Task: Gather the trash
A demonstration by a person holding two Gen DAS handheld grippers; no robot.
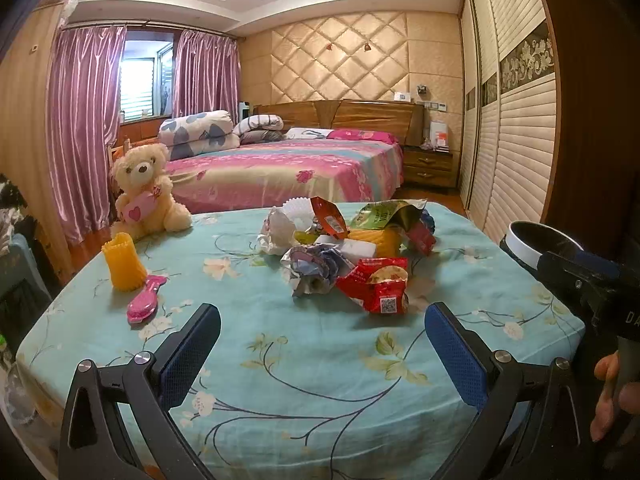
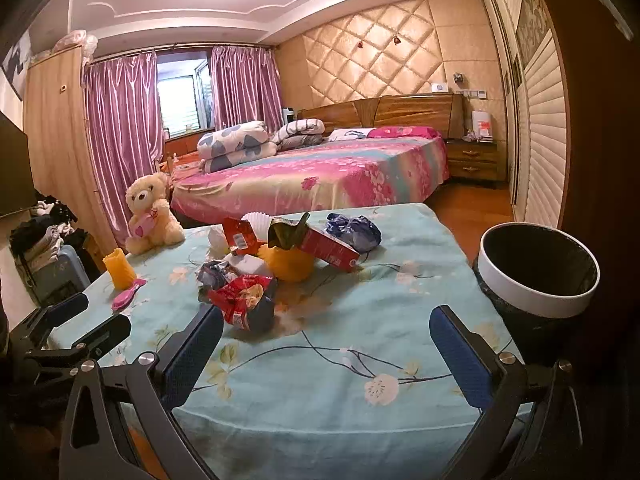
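Observation:
A pile of trash lies mid-table on the floral teal cloth point(image 1: 304, 344): a red snack wrapper point(image 1: 378, 290) nearest me, crumpled silver-blue foil point(image 1: 316, 268), a white block point(image 1: 358, 250), a green-gold bag point(image 1: 380, 214), white paper point(image 1: 276, 226). In the right wrist view the red wrapper point(image 2: 244, 300) lies just past my fingers, with a red carton point(image 2: 334, 250) and a blue bag point(image 2: 354, 230) behind. My left gripper point(image 1: 322, 344) is open and empty, short of the pile. My right gripper point(image 2: 326, 348) is open and empty. A white-rimmed black bin point(image 2: 538, 276) stands right of the table.
A teddy bear point(image 1: 146, 192), a yellow ribbed cup point(image 1: 122, 262) and a pink hairbrush point(image 1: 146, 300) sit on the table's left. The bin point(image 1: 540, 244) shows behind the right gripper's body. A bed point(image 1: 288, 168) lies beyond; wardrobe doors point(image 1: 516, 120) line the right.

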